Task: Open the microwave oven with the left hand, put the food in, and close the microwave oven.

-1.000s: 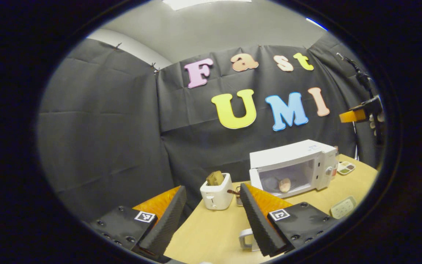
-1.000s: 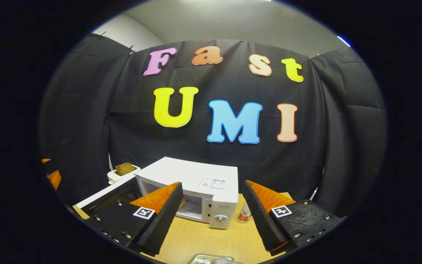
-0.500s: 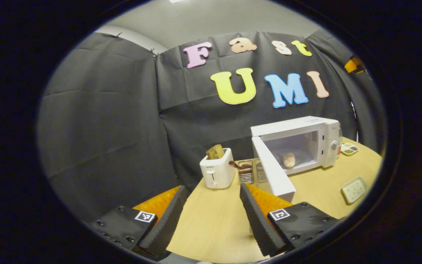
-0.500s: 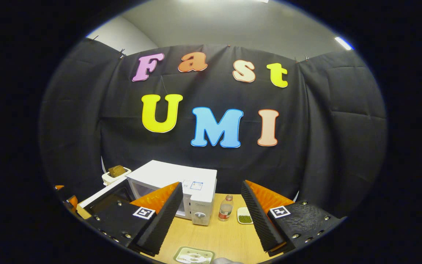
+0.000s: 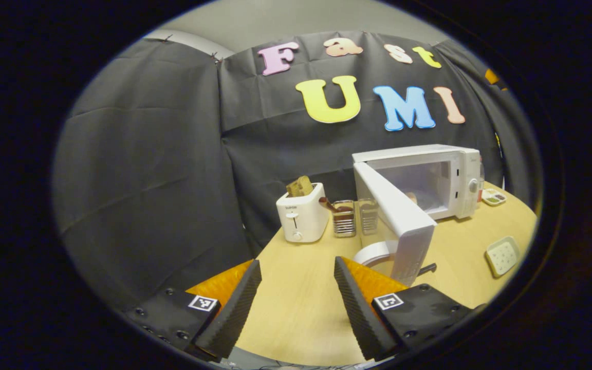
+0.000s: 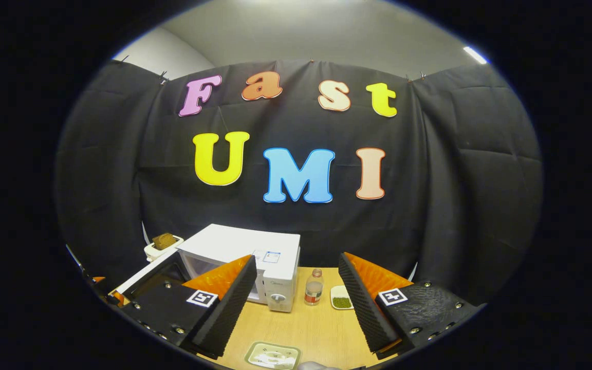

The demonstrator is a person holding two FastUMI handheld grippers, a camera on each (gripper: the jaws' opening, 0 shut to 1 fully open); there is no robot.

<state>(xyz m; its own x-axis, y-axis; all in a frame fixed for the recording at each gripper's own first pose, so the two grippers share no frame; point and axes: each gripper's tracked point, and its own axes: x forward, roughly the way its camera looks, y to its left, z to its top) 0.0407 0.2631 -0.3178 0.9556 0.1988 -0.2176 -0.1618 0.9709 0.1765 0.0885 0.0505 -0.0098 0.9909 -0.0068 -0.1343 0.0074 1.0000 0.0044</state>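
Observation:
The white microwave (image 5: 429, 172) stands at the back right of the wooden table (image 5: 301, 308), its door (image 5: 396, 221) swung wide open toward me. A tan, roundish piece of food (image 5: 412, 197) lies inside, half hidden by the door's edge. My left gripper (image 5: 296, 267) is open and holds nothing, low over the table in front of the door's outer face. In the right gripper view the microwave (image 6: 255, 249) is seen from above and in front, door (image 6: 144, 272) out to the left. My right gripper (image 6: 296, 264) is open, holds nothing, and hangs apart from the oven.
A white toaster (image 5: 300, 218) with bread in it and two glass cups (image 5: 345, 218) stand left of the microwave. A white round dish (image 5: 375, 253) lies under the door. A small tray (image 5: 502, 255), a bottle (image 6: 314, 288) and a dish of green bits (image 6: 342, 299) sit nearby.
My left gripper has dropped lower and shifted so the open door now faces it. My right gripper has drawn back from the microwave, bringing the bottle and green dish into sight.

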